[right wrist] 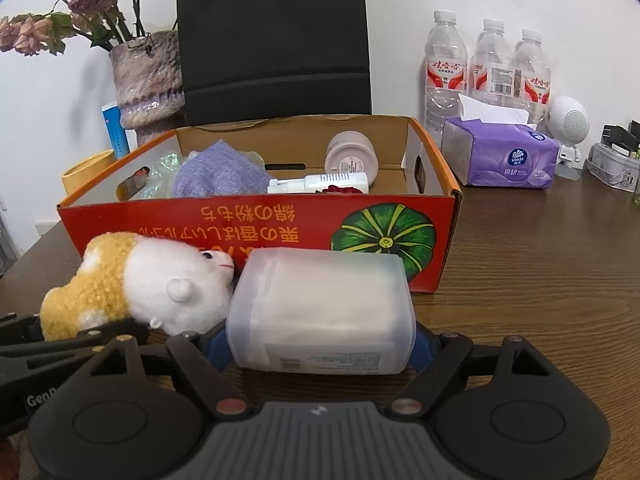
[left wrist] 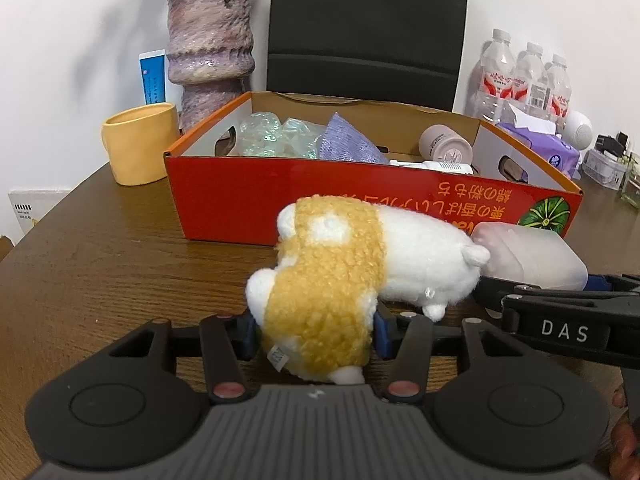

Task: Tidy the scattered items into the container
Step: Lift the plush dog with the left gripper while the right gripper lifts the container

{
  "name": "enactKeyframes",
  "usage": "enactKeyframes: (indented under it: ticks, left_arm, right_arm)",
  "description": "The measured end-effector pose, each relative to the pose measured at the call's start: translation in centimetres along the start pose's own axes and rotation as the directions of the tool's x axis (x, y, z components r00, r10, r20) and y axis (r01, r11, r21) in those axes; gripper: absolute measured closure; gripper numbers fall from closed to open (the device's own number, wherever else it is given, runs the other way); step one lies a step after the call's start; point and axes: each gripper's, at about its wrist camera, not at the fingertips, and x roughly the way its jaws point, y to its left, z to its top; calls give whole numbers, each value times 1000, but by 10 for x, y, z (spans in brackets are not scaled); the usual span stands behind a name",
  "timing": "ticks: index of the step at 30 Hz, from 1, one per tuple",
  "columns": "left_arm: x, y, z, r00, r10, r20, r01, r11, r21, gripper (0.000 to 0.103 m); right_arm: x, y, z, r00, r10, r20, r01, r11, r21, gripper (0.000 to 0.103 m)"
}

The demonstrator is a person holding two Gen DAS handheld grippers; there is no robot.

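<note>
A white and tan plush toy [left wrist: 332,264] lies on the wooden table in front of the red cardboard box [left wrist: 280,196]. My left gripper [left wrist: 316,332] is shut on its tan rear end, blue pads pressing both sides. To the plush's right sits a frosted plastic case [right wrist: 324,312], with my right gripper [right wrist: 318,346] shut on its near end. The plush's head [right wrist: 176,284] touches the case's left side. The red box [right wrist: 200,224] holds a purple cloth [right wrist: 218,174], a pink jar [right wrist: 352,156], a white tube [right wrist: 320,182] and iridescent wrap [left wrist: 276,136].
Behind the box stand a purple vase [left wrist: 210,48] with dried roses, a yellow mug [left wrist: 140,144] and a black chair back [left wrist: 368,24]. Water bottles [right wrist: 484,68], a purple tissue pack [right wrist: 504,156] and a white speaker [right wrist: 568,124] line the right rear. A hand [left wrist: 624,436] shows at lower right.
</note>
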Motion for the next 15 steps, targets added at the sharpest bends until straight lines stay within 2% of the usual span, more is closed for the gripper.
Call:
enactKeyframes:
  ticks: [15]
  left_arm:
    - [-3, 9, -2, 1000, -13, 10, 13, 999, -46, 52]
  right_arm:
    - [-2, -1, 0, 1000, 8, 13, -8, 1000, 0, 22]
